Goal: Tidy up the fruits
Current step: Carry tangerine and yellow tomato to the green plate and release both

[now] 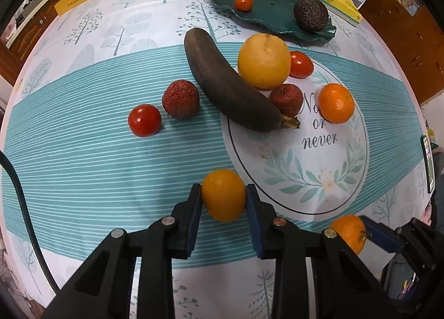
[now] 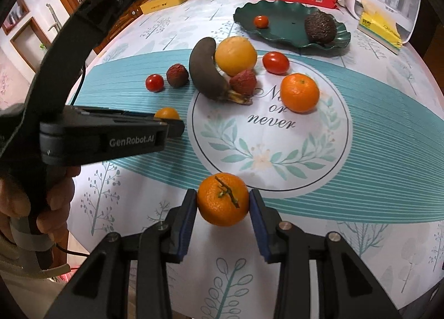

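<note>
The green scalloped plate (image 1: pixel 266 17) at the far side of the counter (image 1: pixel 83 152) is holding a cherry tomato (image 1: pixel 243 3) and an avocado (image 1: pixel 310 14). The left gripper (image 1: pixel 223 197) is pinching a small orange (image 1: pixel 223 195) between its fingers. The right gripper (image 2: pixel 223 200) is closing its fingers on a stemmed mandarin (image 2: pixel 223 199), both just above the cloth.
</note>
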`<state>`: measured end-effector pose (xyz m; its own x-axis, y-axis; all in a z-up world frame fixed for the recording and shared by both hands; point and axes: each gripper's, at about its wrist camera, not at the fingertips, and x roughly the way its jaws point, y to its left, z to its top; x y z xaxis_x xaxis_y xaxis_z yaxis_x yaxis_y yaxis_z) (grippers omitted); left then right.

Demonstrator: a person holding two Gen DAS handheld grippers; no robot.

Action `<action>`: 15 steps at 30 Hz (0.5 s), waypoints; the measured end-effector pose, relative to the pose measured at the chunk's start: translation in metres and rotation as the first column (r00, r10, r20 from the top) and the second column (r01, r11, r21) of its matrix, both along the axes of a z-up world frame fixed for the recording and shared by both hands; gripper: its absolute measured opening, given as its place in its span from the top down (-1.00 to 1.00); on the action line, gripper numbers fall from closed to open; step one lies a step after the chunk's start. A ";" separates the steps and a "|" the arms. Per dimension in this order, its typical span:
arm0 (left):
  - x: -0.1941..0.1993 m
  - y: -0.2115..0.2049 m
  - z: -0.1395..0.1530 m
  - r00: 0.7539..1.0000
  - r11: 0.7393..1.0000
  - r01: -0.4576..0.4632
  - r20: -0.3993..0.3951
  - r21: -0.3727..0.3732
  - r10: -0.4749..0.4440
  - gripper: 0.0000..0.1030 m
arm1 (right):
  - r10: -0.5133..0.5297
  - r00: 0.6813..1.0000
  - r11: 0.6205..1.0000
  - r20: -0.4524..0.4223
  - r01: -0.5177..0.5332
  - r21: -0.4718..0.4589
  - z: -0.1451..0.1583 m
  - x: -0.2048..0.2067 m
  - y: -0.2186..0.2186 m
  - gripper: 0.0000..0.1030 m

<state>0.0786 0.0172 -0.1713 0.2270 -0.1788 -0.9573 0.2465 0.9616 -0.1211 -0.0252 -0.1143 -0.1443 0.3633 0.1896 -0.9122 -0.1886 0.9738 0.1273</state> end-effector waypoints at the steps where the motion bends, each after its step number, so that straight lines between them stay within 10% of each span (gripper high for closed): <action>1: -0.001 -0.001 0.004 1.000 1.000 0.002 0.007 0.001 -0.002 0.44 | -0.002 1.000 1.000 0.004 0.002 0.001 0.003 0.000 -0.001 0.26; 15: 0.000 -0.005 0.138 0.964 0.996 0.074 0.260 -0.048 -0.059 0.44 | -0.005 0.974 0.998 0.227 0.019 -0.057 0.109 0.026 -0.020 0.26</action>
